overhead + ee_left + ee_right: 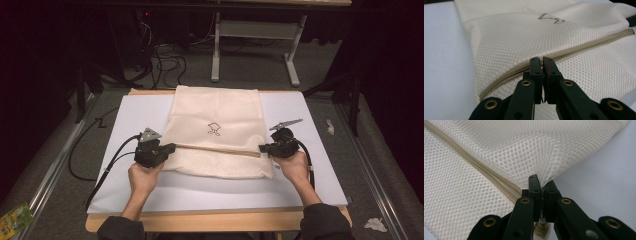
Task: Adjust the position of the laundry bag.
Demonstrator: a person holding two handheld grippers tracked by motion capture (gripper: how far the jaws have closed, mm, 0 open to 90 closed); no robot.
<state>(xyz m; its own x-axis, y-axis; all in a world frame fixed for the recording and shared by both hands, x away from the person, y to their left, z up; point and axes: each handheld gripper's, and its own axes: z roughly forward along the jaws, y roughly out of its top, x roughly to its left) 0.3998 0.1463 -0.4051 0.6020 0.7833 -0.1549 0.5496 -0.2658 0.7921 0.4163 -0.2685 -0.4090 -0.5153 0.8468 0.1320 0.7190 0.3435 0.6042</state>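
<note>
No readable writing here, just a small dark outline emblem [215, 128] stitched on the bag's [215, 110] upper panel, sitting a little above the zip [215, 148]; in the left gripper view the same emblem [550, 18] shows as a thin line drawing, its shape hard to make out.

The bag is cream mesh, fine honeycomb weave, lying flat on a white mat [310, 175] that covers the desk [215, 220]. A tan zip runs straight across it from side to side, and the panel below the zip looks coarser and more see-through than the one above. The far edge of the bag reaches the back of the mat.

Left gripper [170, 148] is at the bag's left edge, right on the zip line. In its own view the fingers [536, 68] are pressed together at the zip [584, 47], pinching the mesh [506, 42] at that seam. The left hand [142, 177] wraps the body from below, forearm coming up from the near edge, cable looping off to the left.

Right gripper [263, 148] mirrors it at the right end of the zip. Its own view shows the fingers [534, 186] clamped on a bunched corner of mesh [524, 150], the fabric puckering up out of the pinch, the zip [486, 173] running off to the upper left. The right hand [295, 167] grips from behind, wrist angled inward, dark sleeve [325, 222] at the desk edge.

Both grippers sit level with each other, facing inward across the bag.
</note>
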